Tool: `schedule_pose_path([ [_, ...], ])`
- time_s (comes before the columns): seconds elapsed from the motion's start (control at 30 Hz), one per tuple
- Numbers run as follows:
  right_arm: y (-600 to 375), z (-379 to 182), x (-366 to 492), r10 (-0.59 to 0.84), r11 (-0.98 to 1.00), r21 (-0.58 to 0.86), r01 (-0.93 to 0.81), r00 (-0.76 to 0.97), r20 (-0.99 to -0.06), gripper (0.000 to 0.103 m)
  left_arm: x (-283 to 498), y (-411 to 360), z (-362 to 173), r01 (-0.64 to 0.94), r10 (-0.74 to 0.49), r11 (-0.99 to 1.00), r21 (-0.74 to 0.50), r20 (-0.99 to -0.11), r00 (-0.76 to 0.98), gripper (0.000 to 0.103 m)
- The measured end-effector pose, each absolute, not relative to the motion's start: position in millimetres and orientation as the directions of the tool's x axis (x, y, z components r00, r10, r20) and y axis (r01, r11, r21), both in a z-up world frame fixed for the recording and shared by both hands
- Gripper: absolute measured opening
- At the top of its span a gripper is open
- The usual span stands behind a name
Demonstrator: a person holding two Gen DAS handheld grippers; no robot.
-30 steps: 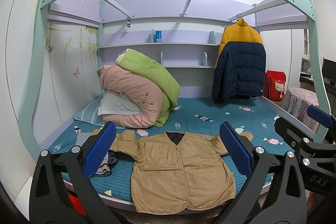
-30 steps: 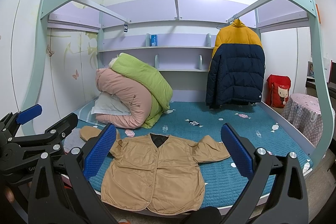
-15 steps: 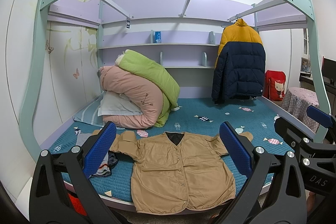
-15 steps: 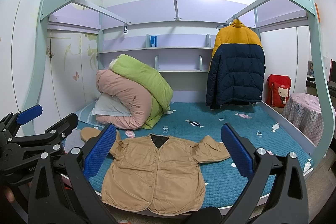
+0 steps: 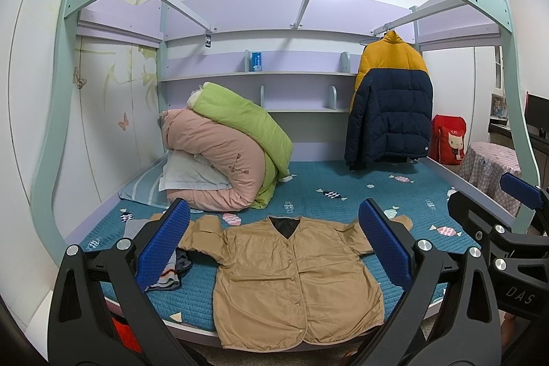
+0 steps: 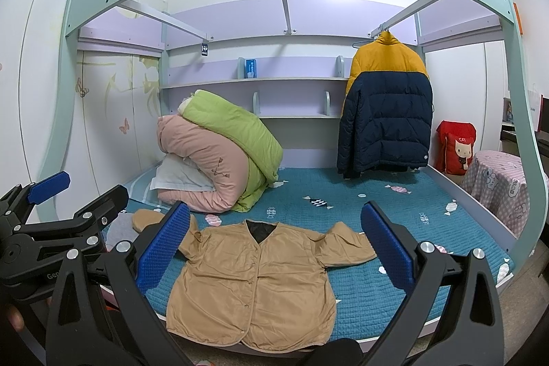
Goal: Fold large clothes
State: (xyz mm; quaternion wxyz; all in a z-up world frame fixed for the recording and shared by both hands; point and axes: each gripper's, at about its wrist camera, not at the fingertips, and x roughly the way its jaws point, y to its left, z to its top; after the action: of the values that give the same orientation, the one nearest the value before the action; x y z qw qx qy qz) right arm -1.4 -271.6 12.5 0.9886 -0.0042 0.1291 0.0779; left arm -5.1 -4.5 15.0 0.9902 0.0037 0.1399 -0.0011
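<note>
We see the tan jacket (image 5: 295, 280) lying flat, front up and buttoned, at the near edge of the bed (image 5: 343, 194). Our left tool (image 5: 274, 246) and right tool (image 6: 274, 246) both hover before it with jaws spread wide, holding nothing. Beside the jacket's sleeve lies what looks like a small striped garment (image 5: 168, 276), half hidden behind a finger
</note>
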Motion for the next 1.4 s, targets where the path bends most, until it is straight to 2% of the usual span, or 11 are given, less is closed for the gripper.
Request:
schedule_pose_path([
  [1.4,-270,7,2,0.166,0.986,0.031,-0.164,0.953,-0.253,0.096,0,-9,23,0.001,0.007,1.0,0.026,-0.282,0.959,0.099],
])
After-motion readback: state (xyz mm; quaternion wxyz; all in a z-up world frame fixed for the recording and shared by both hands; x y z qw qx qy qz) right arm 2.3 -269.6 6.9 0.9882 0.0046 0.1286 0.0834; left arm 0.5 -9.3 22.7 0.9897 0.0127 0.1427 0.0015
